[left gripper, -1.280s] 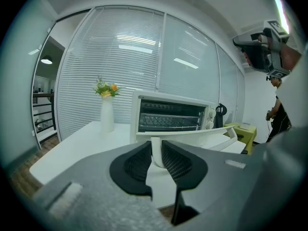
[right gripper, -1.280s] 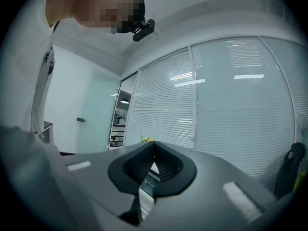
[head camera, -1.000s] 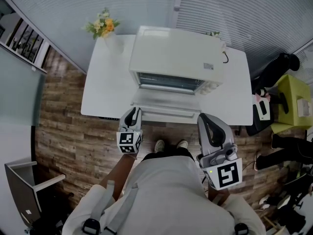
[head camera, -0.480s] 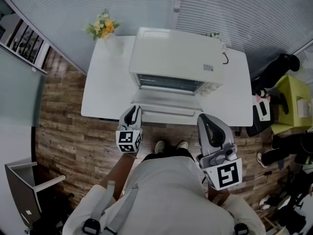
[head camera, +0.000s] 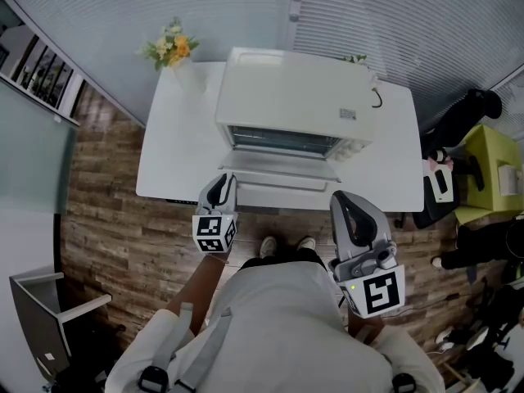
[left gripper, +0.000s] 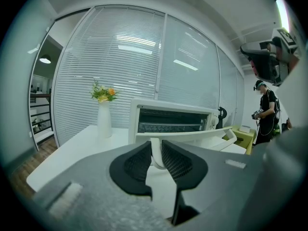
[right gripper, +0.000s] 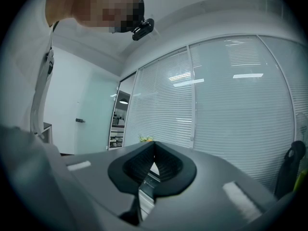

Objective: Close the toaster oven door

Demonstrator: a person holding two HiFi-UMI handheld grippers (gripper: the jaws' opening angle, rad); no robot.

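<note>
The door (head camera: 278, 174) lies open, level before the oven (head camera: 295, 97) on the worktop (head camera: 176, 154); left claw (left gripper: 156, 142) grips its handle (left gripper: 156, 159) at the left end; right claw (right gripper: 154, 146), closed and empty, stands clear near the door's right corner.

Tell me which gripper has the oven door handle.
The left gripper: its fingers pinch the handle at its left end. The right gripper is shut on nothing, back from the handle.
</note>
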